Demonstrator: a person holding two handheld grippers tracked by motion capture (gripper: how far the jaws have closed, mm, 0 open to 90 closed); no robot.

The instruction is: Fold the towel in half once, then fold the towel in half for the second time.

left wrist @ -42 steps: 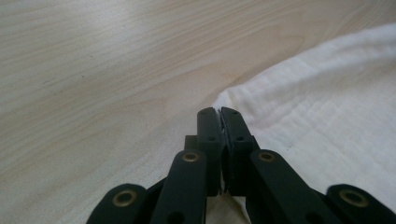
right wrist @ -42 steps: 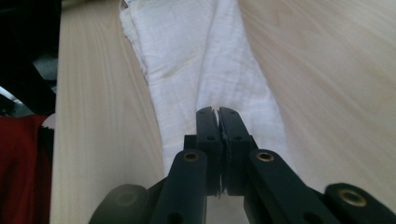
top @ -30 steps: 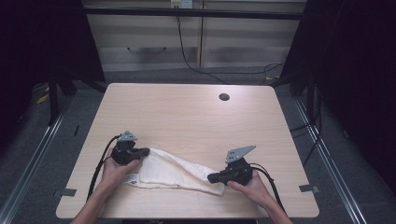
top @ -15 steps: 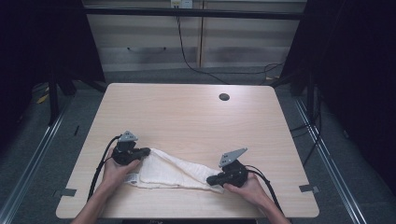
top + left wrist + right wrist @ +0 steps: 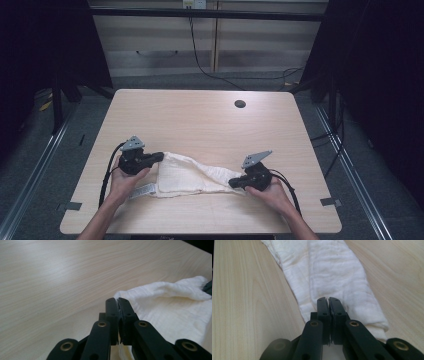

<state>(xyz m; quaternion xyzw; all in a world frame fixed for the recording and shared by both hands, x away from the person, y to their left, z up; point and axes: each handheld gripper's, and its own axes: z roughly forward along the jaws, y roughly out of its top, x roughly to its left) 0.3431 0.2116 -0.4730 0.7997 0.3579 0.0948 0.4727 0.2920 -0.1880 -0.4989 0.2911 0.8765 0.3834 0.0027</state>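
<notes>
A white cloth (image 5: pixel 190 175) lies bunched lengthwise near the table's front edge, held at both ends. My left gripper (image 5: pixel 160 156) is shut on its left end; in the left gripper view the jaws (image 5: pixel 116 300) pinch a thin edge of the cloth (image 5: pixel 175 307). My right gripper (image 5: pixel 233 183) is shut on the right end; in the right gripper view the closed jaws (image 5: pixel 328 299) sit on the folded cloth (image 5: pixel 332 270), which stretches away from them. The far gripper shows as a dark tip (image 5: pixel 208 287) at the cloth's other end.
The light wooden table (image 5: pixel 200 120) has a round cable hole (image 5: pixel 240 104) at the back right. A hemmed strip of the cloth (image 5: pixel 145 190) hangs toward the front beside the left hand. Dark floor and rails surround the table.
The right gripper shifted a little left, then back right and slightly away from the front edge, keeping hold of the cloth. The left gripper has barely moved.
</notes>
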